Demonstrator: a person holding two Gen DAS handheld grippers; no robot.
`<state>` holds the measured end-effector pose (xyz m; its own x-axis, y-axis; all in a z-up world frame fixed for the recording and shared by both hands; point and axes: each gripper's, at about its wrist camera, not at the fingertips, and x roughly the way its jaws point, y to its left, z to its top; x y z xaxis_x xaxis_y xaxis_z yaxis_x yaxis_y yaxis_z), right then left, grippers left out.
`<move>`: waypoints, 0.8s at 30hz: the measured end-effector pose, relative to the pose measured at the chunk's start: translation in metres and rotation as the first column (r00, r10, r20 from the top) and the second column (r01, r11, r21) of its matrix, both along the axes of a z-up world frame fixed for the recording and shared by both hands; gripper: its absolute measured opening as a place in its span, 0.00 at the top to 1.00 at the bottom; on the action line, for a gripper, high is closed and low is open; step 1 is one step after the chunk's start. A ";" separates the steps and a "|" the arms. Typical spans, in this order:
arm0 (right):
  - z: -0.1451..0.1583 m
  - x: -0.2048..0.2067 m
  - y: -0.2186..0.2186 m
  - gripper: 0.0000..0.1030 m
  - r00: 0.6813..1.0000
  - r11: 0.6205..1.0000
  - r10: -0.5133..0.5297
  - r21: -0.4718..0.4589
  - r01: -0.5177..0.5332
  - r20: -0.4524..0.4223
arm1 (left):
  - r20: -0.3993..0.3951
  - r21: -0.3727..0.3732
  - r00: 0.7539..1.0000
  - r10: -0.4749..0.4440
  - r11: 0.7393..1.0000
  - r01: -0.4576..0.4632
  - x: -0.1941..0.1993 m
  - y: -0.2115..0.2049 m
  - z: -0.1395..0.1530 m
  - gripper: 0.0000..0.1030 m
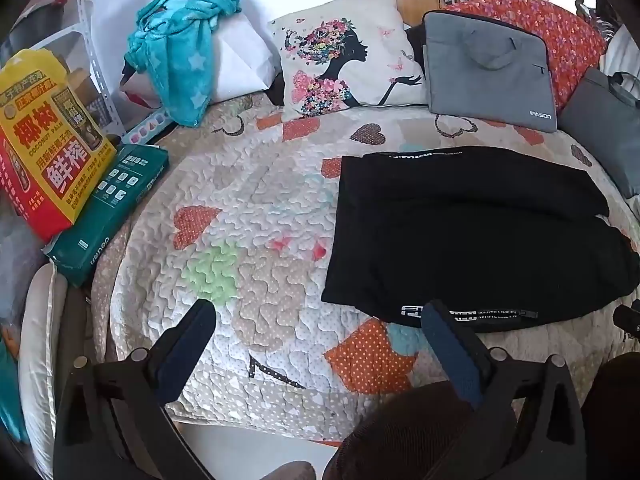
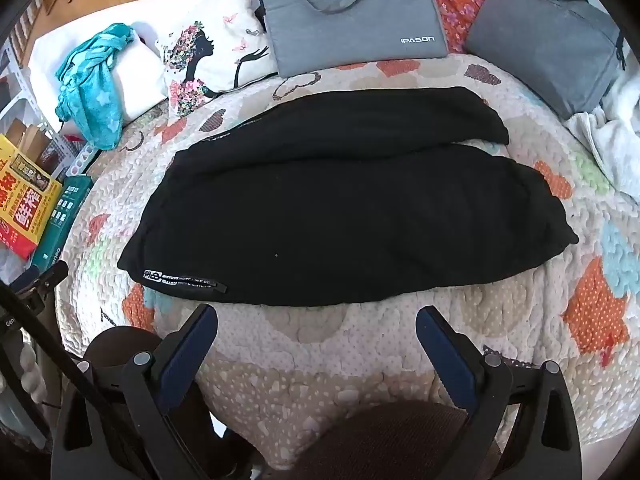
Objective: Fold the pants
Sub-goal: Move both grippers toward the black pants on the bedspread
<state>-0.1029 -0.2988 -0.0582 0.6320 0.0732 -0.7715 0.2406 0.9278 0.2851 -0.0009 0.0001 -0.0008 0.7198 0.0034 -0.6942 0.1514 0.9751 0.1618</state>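
Note:
Black pants (image 1: 460, 236) (image 2: 344, 208) lie folded flat on a patchwork quilt (image 1: 248, 208) (image 2: 360, 340), with a white-lettered label at their near left corner. My left gripper (image 1: 320, 320) hovers open over the quilt in front of the pants' left end; its right finger overlaps the label edge in view. In the right wrist view my right gripper (image 2: 316, 320) stands open just before the pants' near edge, nothing between its fingers. Neither gripper touches the cloth as far as I can see.
A printed pillow (image 1: 348, 52) (image 2: 216, 44), a teal towel (image 1: 180, 56) (image 2: 92, 84) and two grey laptop bags (image 1: 488, 64) (image 2: 352, 12) line the far side. A yellow-red box (image 1: 44, 148) and a green box (image 1: 108, 208) sit at the left edge. White cloth (image 2: 608, 136) lies right.

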 end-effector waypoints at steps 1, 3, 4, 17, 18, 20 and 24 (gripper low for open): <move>0.000 0.000 0.000 0.01 1.000 1.000 0.000 0.000 0.000 0.002 | -0.001 0.003 1.000 -0.003 1.000 0.003 0.000 0.001 -0.001 0.01; 0.000 0.000 -0.001 0.01 1.000 1.000 0.001 0.001 -0.001 0.000 | -0.003 0.004 1.000 -0.005 1.000 0.005 -0.001 0.001 -0.002 0.01; 0.000 0.000 -0.001 0.01 1.000 1.000 0.000 0.000 0.000 0.001 | -0.005 0.004 1.000 -0.006 1.000 0.006 0.000 0.003 -0.004 0.01; -0.011 0.003 -0.006 0.01 0.999 0.999 -0.005 0.048 0.006 -0.034 | -0.046 0.027 0.999 0.007 1.000 -0.006 0.018 0.002 -0.010 0.01; -0.012 0.007 -0.008 0.01 0.999 0.999 -0.004 0.051 0.006 -0.042 | -0.048 0.027 0.999 0.012 1.000 -0.010 0.021 0.003 -0.008 0.01; -0.016 0.010 -0.009 0.01 0.998 0.999 -0.003 0.054 0.006 -0.056 | -0.054 0.030 0.998 0.019 0.999 -0.017 0.028 0.003 -0.006 0.01; -0.021 0.018 -0.010 0.01 0.997 0.999 -0.001 0.054 0.005 -0.082 | -0.063 0.035 0.998 0.028 0.999 -0.026 0.040 0.004 -0.004 0.01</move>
<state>-0.0852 -0.3089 -0.0793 0.5669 0.1140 -0.8158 0.2683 0.9108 0.3138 0.0394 0.0038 -0.0051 0.6736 0.0466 -0.7377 0.1362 0.9731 0.1859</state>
